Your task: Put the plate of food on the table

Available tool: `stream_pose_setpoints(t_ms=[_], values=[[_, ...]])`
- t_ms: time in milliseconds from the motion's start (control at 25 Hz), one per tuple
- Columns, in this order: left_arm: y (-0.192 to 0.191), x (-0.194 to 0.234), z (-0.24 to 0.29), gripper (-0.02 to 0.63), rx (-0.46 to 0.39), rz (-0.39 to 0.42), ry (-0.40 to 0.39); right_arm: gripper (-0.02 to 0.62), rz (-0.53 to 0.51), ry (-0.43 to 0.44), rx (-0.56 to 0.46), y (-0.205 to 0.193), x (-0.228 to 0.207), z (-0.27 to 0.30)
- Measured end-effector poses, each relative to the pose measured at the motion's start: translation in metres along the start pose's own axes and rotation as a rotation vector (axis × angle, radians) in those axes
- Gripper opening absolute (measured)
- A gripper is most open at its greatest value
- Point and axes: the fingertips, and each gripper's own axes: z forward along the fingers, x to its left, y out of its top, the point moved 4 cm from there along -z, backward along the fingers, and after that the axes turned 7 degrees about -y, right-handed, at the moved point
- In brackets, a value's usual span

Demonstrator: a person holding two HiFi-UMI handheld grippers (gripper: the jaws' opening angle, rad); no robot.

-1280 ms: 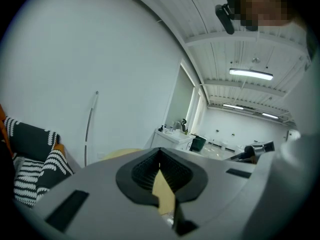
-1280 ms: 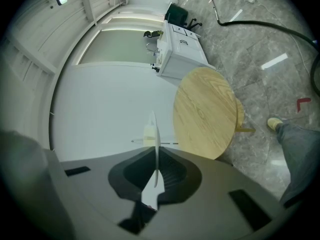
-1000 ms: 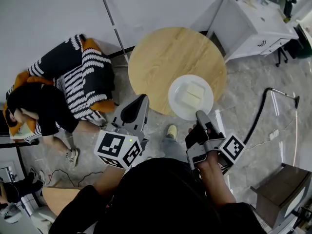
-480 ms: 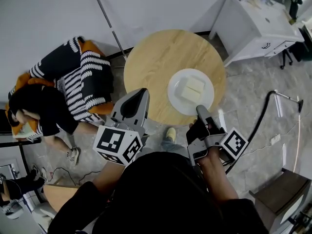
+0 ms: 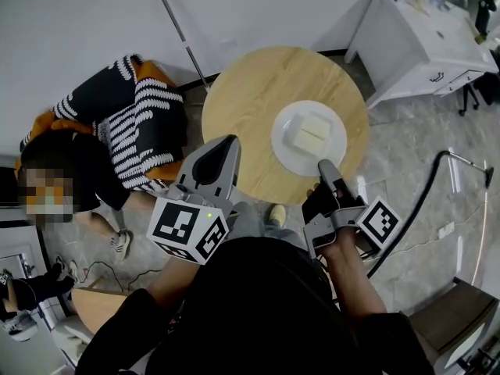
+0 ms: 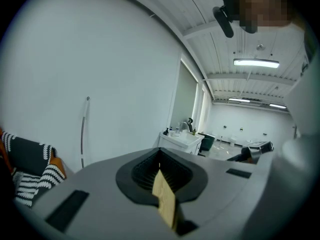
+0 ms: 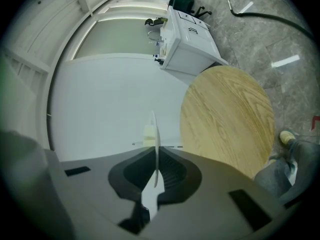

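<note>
A white plate (image 5: pixel 286 159) with two pale yellow slabs of food (image 5: pixel 310 135) hovers over the right part of the round wooden table (image 5: pixel 250 92). My right gripper (image 5: pixel 326 166) is shut on the plate's near rim. In the right gripper view the plate (image 7: pixel 155 144) shows edge-on between the jaws of that gripper (image 7: pixel 156 176), with the food (image 7: pixel 149 134) beyond and the table (image 7: pixel 225 114) to the right. My left gripper (image 5: pixel 226 143) hangs at the table's near left edge, shut and holding nothing. In its own view, the left gripper (image 6: pixel 162 169) shows only a sliver of wood through the slit between its jaws.
A person sits in a black-and-white striped chair (image 5: pixel 133 123) left of the table. A white cabinet (image 5: pixel 422 30) stands at the back right. A black hose (image 5: pixel 422 186) runs over the floor at right. A thin metal pole (image 5: pixel 180 30) leans on the wall.
The right gripper has carried the plate further in over the table, away from its near edge. The left gripper has shifted slightly along the table's near left edge.
</note>
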Motion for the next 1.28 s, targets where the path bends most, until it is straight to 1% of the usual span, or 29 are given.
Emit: stream_pose_setpoints(t_ms=[80, 240, 360, 440, 840, 1280], values=[[0.004, 0.005, 0.015, 0.008, 0.002, -0.009, 0.007, 0.018, -0.003, -0.015, 0.004, 0.012, 0.002, 0.01], [0.002, 0.014, -0.002, 0.008, -0.01, -0.01, 0.014, 0.018, -0.019, -0.024, 0.005, -0.009, -0.002, 0.004], [-0.002, 0.034, 0.017, 0.008, 0.013, -0.031, 0.015, 0.018, -0.027, -0.055, -0.001, 0.007, 0.001, 0.034], [-0.005, 0.041, 0.024, 0.008, 0.032, -0.042, 0.017, 0.018, -0.034, -0.068, -0.012, 0.013, 0.002, 0.039], [-0.011, 0.061, 0.039, 0.008, 0.061, -0.063, 0.003, 0.018, -0.026, -0.098, -0.037, 0.016, -0.003, 0.058], [-0.035, 0.08, 0.054, 0.008, 0.116, -0.082, -0.013, 0.018, -0.038, -0.13, -0.053, 0.02, -0.017, 0.077]])
